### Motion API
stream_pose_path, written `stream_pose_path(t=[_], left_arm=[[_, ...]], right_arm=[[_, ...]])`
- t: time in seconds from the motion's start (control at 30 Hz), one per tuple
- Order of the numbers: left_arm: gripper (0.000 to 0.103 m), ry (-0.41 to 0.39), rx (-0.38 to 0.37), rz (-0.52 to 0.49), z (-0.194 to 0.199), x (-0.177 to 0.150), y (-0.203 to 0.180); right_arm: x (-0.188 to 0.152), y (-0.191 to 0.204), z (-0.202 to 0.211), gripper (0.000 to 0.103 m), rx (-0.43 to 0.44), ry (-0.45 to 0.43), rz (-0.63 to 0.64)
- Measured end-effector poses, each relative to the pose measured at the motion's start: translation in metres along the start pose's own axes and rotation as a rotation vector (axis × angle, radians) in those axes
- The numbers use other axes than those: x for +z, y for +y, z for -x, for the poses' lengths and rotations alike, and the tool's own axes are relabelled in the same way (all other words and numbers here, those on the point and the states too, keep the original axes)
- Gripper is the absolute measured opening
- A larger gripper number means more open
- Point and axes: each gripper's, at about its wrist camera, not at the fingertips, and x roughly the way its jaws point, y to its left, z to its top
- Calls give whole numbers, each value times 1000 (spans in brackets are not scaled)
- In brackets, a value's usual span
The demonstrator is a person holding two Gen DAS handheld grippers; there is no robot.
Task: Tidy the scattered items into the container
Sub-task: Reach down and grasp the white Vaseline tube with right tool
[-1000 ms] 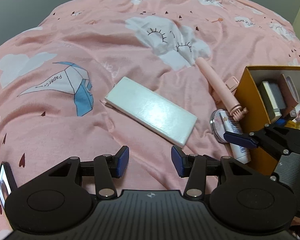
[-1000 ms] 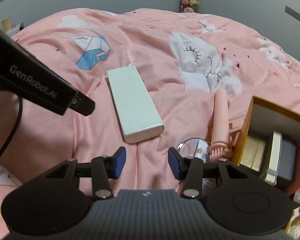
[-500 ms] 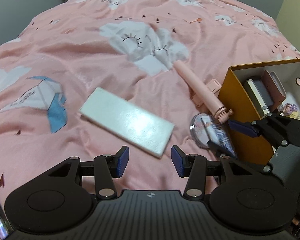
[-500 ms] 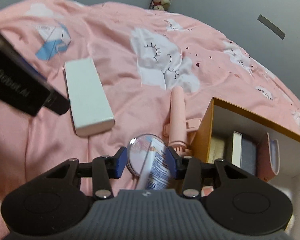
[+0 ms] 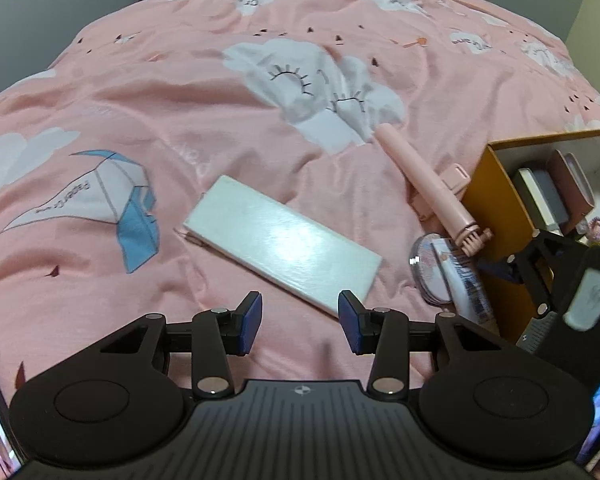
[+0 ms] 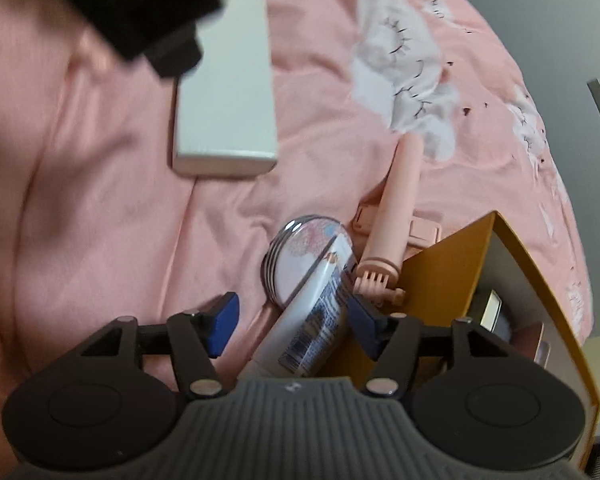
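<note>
Lying on the pink bed point(image 6: 100, 200), the white tube point(image 6: 316, 320) sits between the right tool's point(image 6: 292, 316) pads, beside the orange box point(image 6: 444, 280). Its jaws have just opened wide. The left tool point(image 5: 300, 316) is half open over the bed, holding nothing.

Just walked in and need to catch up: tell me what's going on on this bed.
A person with a gripper in each hand is tidying loose items into the orange box. The right gripper, its jaws just opened wider, straddles a white tube lying on a round compact beside the box; one pad seems to touch it, no firm grip. The left gripper hovers open over a flat white box. A pink selfie stick lies loose.
</note>
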Motion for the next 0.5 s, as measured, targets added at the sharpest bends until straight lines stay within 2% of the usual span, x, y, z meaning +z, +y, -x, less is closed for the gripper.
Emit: stream_pose_path(t=[0.17, 0.23, 0.33, 0.5], left_arm=[[50, 8, -2, 19, -5, -1, 8], [50, 7, 1, 26, -5, -2, 10], [50, 7, -1, 38, -5, -3, 15], [50, 6, -8, 55, -5, -5, 21]], right_arm=[[6, 14, -15, 70, -86, 83, 78], [7, 20, -17, 51, -75, 91, 107], [7, 25, -17, 52, -77, 96, 123], [7, 13, -30, 52, -72, 161, 49]])
